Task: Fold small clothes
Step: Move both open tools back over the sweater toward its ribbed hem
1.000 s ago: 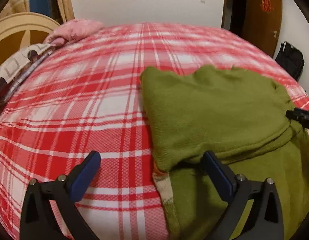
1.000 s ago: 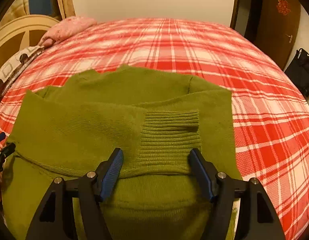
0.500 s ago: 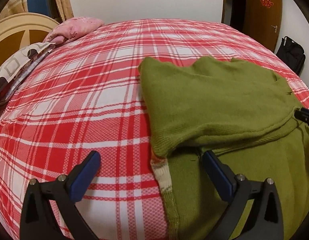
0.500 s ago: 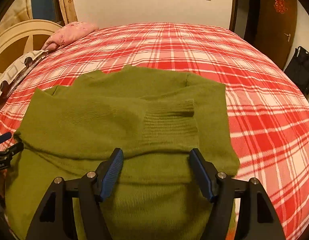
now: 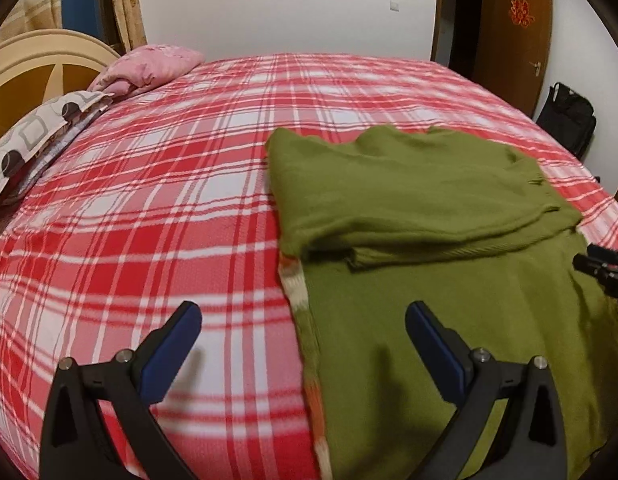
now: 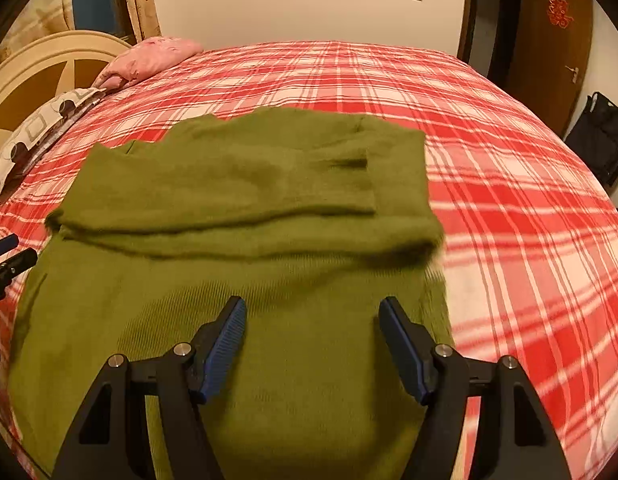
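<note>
A green knit sweater point(image 5: 429, 216) lies on the red plaid bed, its sleeves folded across the chest; it also shows in the right wrist view point(image 6: 245, 208). An orange and white striped edge point(image 5: 299, 296) shows along its left side. My left gripper point(image 5: 303, 334) is open and empty, held above the sweater's left edge near the hem. My right gripper point(image 6: 312, 330) is open and empty above the sweater's lower body. Each gripper's tip shows at the edge of the other's view: the right one point(image 5: 601, 266), the left one point(image 6: 9, 254).
The red plaid bedspread point(image 5: 149, 208) covers the bed. A pink pillow point(image 5: 149, 70) and a patterned pillow point(image 5: 33, 136) lie at the headboard on the left. A black bag point(image 5: 567, 120) stands by a brown door on the right.
Both grippers have pulled back toward the sweater's hem and risen, away from the folded sleeves. The sleeves now lie flat across the chest, released.
</note>
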`<state>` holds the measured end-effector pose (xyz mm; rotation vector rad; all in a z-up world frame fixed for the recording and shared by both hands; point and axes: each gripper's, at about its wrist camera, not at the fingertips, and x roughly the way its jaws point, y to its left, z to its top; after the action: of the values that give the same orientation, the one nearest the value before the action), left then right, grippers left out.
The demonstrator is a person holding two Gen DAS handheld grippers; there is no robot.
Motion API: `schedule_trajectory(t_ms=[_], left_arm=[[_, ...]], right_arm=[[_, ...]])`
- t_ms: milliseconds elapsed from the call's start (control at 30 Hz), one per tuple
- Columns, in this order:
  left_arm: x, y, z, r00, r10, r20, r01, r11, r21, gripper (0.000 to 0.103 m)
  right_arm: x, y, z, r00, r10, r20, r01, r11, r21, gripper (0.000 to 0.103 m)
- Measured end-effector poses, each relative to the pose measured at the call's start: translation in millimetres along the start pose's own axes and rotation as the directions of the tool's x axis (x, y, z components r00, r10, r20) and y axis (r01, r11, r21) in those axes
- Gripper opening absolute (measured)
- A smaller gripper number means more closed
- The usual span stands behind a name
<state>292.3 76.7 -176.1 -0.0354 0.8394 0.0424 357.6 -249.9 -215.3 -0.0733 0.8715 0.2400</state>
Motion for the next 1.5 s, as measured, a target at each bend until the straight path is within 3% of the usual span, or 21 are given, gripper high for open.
schedule_trajectory(t_ms=[533,1167,1500], left_arm=[[-53,-15,-47,0.997,-0.072,0.011,0.072,0.997,0.002,0.103],[-86,-33,-95,0.993,-0.111,-0.036,0.111,0.994,0.004,0.103],[-103,-40,-133,0.982,-0.155,-0.105,0.156,0.988,0.003,0.103]], right_arm=[[-72,6,-63,0.997,0.032,0.065,-0.035,0.998,0.047,0.069],[-101,1,-121,0.998,0.043,0.047,-0.048,0.993,0.11,0.069],[-118,-3,-144,0.998,0.046,0.045,-0.051,0.991,0.125,0.069]])
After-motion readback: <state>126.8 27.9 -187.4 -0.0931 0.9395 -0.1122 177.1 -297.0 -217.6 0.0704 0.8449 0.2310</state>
